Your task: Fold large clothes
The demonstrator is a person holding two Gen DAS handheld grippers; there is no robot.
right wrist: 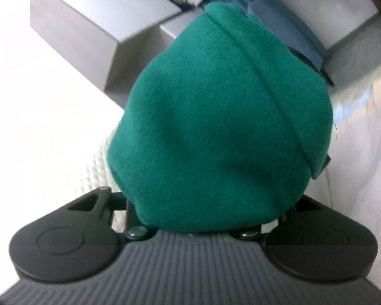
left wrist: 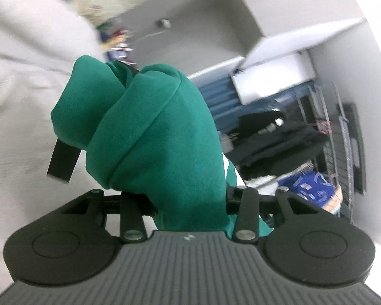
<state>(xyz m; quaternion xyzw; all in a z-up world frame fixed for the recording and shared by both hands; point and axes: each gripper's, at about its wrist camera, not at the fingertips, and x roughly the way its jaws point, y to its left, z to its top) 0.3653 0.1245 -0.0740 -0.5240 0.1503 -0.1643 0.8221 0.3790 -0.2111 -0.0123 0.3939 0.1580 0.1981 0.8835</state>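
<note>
A green sweatshirt-like garment [left wrist: 160,137] is bunched thickly between the fingers of my left gripper [left wrist: 129,122], which is shut on it. One black finger [left wrist: 61,161] sticks out below the cloth on the left; the other is hidden. In the right wrist view the same green garment [right wrist: 216,127] drapes over my right gripper [right wrist: 221,117] and covers both fingers, apart from a grey sliver at the right edge. That gripper is shut on a thick fold of the cloth. Both views are tilted and the cloth hangs in the air.
Grey box-like panels [left wrist: 200,25] [right wrist: 89,38] stand behind. Blue fabric [left wrist: 216,96], dark clothes [left wrist: 279,139] and a blue printed bag [left wrist: 310,188] lie at the right. A person's pale clothing [left wrist: 25,76] fills the left. White cloth [right wrist: 363,152] is at the right.
</note>
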